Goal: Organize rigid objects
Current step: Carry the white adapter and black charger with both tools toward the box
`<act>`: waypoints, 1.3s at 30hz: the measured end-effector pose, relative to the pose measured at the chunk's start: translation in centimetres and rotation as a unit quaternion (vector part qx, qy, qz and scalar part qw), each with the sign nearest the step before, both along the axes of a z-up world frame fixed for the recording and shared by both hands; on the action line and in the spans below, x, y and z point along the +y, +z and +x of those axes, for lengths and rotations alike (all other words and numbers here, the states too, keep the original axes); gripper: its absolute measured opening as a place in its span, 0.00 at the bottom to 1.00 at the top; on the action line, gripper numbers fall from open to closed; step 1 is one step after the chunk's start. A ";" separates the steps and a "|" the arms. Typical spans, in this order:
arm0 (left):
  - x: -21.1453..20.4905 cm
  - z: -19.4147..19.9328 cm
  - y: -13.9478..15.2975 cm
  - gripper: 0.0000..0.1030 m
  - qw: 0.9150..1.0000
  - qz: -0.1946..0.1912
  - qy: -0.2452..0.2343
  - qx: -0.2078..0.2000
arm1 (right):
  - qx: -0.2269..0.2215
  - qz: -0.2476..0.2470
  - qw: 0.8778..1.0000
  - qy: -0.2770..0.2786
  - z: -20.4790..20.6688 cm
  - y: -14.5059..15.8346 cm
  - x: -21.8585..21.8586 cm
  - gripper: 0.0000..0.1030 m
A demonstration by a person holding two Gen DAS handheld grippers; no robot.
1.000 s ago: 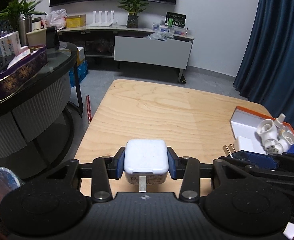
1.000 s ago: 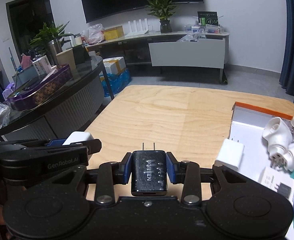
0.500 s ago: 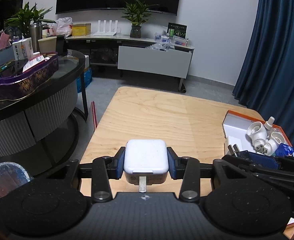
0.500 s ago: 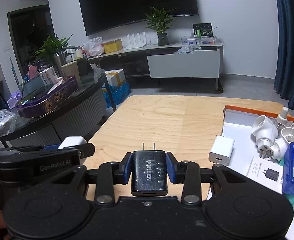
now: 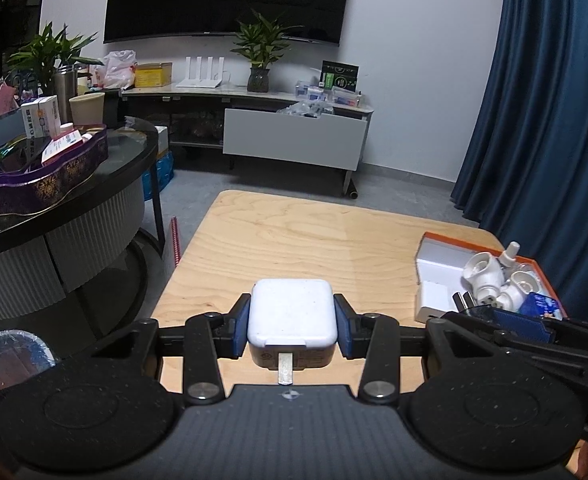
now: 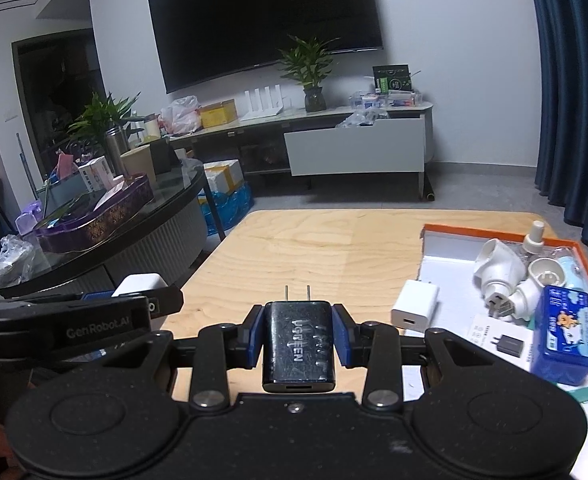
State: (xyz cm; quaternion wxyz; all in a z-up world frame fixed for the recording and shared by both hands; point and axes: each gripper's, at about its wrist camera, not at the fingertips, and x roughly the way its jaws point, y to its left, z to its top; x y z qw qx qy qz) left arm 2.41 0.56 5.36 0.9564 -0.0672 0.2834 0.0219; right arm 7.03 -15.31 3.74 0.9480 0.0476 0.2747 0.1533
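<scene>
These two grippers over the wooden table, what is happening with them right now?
A person holds one gripper in each hand above the wooden table. The left gripper has its jaws shut on a white charger. The right gripper has its jaws shut on a black charger, prongs pointing forward. At the right stands an orange-rimmed box that already holds white adapters, a blue pack and another small white charger at its left edge.
</scene>
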 end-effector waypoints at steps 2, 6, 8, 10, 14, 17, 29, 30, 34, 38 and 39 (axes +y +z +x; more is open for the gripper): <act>-0.5 -0.2 0.2 0.41 1.000 0.001 -0.005 -0.002 | -0.005 0.001 1.000 -0.004 -0.4 0.2 -0.5 0.43; -1.5 -0.7 0.3 0.41 1.000 -0.002 -0.019 -0.004 | -0.014 0.001 1.000 -0.014 -1.2 0.7 -1.5 0.43; -2.0 -0.8 0.4 0.41 1.000 -0.003 -0.026 -0.005 | -0.018 0.002 1.000 -0.019 -1.7 0.9 -2.0 0.43; -2.3 -1.0 0.5 0.41 1.000 -0.005 -0.030 -0.006 | -0.023 0.001 0.999 -0.024 -2.1 1.1 -2.5 0.43; -2.9 -1.2 0.7 0.41 0.999 -0.010 -0.035 -0.007 | -0.029 0.003 0.999 -0.035 -2.8 1.4 -3.6 0.43; -3.4 -1.4 0.8 0.41 0.999 -0.011 -0.043 -0.006 | -0.032 0.006 0.999 -0.044 -3.2 1.6 -4.5 0.43; -6.2 -1.4 1.2 0.41 0.996 -0.014 -0.083 -0.008 | -0.039 0.006 0.996 -0.076 -4.7 1.7 -7.3 0.43; -6.5 -1.4 1.2 0.41 0.996 -0.013 -0.086 -0.008 | -0.040 0.007 0.996 -0.079 -4.9 1.7 -7.6 0.43; -7.7 -1.2 1.1 0.41 0.995 -0.014 -0.102 -0.006 | -0.041 0.007 0.994 -0.097 -5.5 1.6 -9.1 0.43; -9.0 -1.1 1.2 0.41 0.993 -0.015 -0.119 -0.004 | -0.041 0.008 0.992 -0.117 -6.0 1.5 -10.7 0.43; -9.3 -1.0 1.2 0.41 0.992 -0.017 -0.122 -0.004 | -0.041 0.008 0.992 -0.122 -6.1 1.5 -11.0 0.43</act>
